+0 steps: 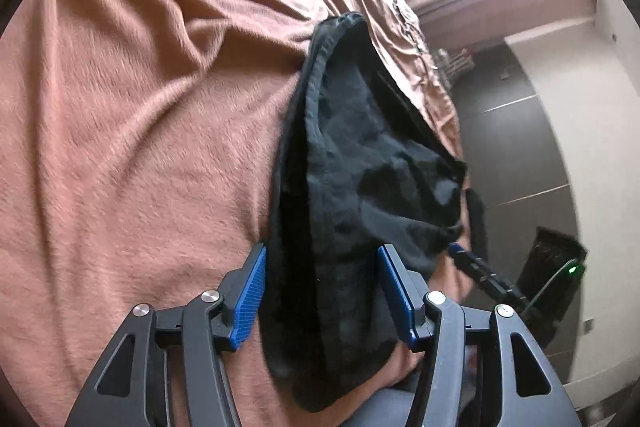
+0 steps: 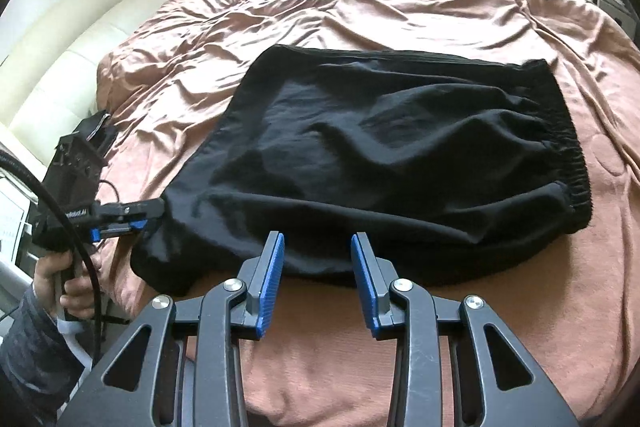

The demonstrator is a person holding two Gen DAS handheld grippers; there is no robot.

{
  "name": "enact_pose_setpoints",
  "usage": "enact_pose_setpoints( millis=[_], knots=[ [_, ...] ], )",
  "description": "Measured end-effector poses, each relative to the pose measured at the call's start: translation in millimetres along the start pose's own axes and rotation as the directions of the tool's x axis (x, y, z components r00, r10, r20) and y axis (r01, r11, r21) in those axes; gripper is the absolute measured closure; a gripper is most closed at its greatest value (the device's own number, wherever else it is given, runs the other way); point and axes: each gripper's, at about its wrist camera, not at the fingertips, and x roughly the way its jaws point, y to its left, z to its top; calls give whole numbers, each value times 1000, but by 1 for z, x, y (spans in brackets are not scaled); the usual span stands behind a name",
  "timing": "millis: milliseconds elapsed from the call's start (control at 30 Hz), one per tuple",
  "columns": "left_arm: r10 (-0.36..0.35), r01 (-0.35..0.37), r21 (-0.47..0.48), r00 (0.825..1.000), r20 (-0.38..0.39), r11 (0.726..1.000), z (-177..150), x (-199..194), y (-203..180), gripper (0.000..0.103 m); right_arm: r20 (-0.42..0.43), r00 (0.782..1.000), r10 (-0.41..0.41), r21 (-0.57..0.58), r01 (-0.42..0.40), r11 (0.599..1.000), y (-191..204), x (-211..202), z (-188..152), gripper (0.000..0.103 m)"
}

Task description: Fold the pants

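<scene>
Looking along the left wrist view, we saw the left gripper (image 1: 322,249) with its blue pads (image 1: 250,301) at a middling width and a thick bunch of the black pants (image 1: 360,155) filling the gap between them, cloth against both pads, so we logged it as gripping the pants. From there the pants ran away from the camera as a raised, tented fold over the brown bedspread (image 1: 120,107), one seamed edge at the far end. At the right edge of the fabric the tip of the right gripper (image 1: 456,250) showed just beside the cloth; we could not tell contact from this view. Dark floor (image 1: 520,155) lay beyond the bed edge. In the right wrist view, the right gripper's jaws stood narrowly apart with nothing clamped; its fingertips sat at the near edge of the pants, and black cloth and bedspread showed through the gap. The pants lay spread across the middle of the bed, the gathered waistband (image 2: 568,155) to the right, wrinkles across the top. At the left the fabric rose to a point where the left gripper pinched it, and a hand (image 2: 60,287) in a grey sleeve (image 2: 36,355) held that gripper's handle. A cream padded headboard (image 2: 100,39) stood at the far left.
</scene>
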Motion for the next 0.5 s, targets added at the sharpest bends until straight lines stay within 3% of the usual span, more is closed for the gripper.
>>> enact_pose_setpoints(
  millis=[133, 267, 300, 367, 400, 500],
  knots=[
    [-55, 55, -12, 998, -25, 998, -12, -7, 0, 46, -6, 1000, 1, -20, -2, 1000, 3, 6, 1, 71],
    [-24, 25, 12, 999, -33, 1000, -27, -9, -5, 49, -40, 999, -3, -18, 2, 1000, 2, 21, 2, 77],
    [-5, 5, 16, 1000, -28, 1000, -29, -9, -6, 54, -67, 998, -10, -12, 10, 1000, 2, 28, 1, 78],
    [34, -33, 17, 999, -34, 999, -31, -4, -8, 85, -128, 991, -29, -13, 27, 1000, 1, 41, -3, 81],
    [43, -43, 9, 998, -41, 999, -31, -1, -8, 92, -155, 987, -36, -22, 33, 999, 2, 45, -5, 81],
    [55, -56, -12, 998, -32, 998, -31, -1, -8, 96, -185, 982, -36, -46, 28, 999, 7, 41, -4, 82]
  ],
)
